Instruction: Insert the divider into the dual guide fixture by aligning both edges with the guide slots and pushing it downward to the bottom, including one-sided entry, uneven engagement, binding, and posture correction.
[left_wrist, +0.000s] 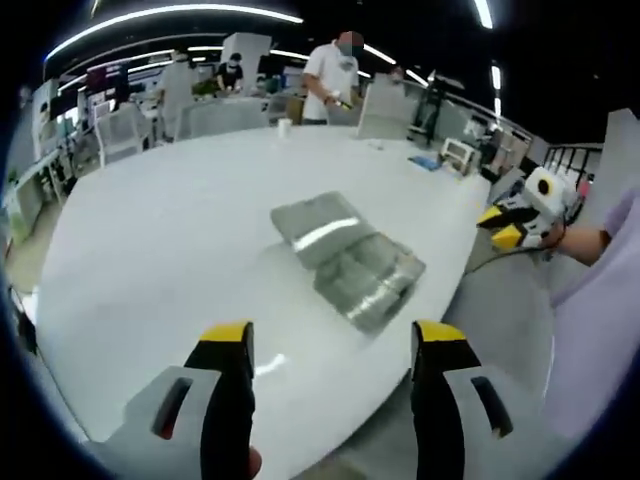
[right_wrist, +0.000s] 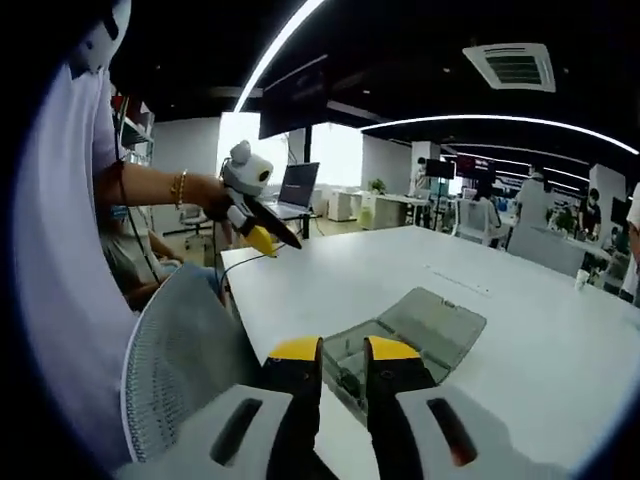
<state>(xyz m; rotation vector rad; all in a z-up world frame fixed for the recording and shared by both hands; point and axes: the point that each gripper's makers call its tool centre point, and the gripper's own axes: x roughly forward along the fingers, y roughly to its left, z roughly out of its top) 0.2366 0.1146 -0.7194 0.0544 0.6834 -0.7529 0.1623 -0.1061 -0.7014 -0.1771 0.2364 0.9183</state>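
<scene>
Hovering near the clear fixture (left_wrist: 345, 260) with left gripper (left_wrist: 334, 335) jaws wide open, right gripper (right_wrist: 344, 350) jaws nearly closed, empty. Could bind there if entered tilted, one slot first.

An open-plan office or lab. Long light strips (right_wrist: 500, 122) and an air vent (right_wrist: 515, 65) sit in a dark ceiling. A big white bench (left_wrist: 180, 250) stretches ahead of the hand-held gripper; beyond it stand desks, mesh chairs (left_wrist: 118, 132), a monitor (right_wrist: 298, 185), and people working (left_wrist: 330, 80).
</scene>
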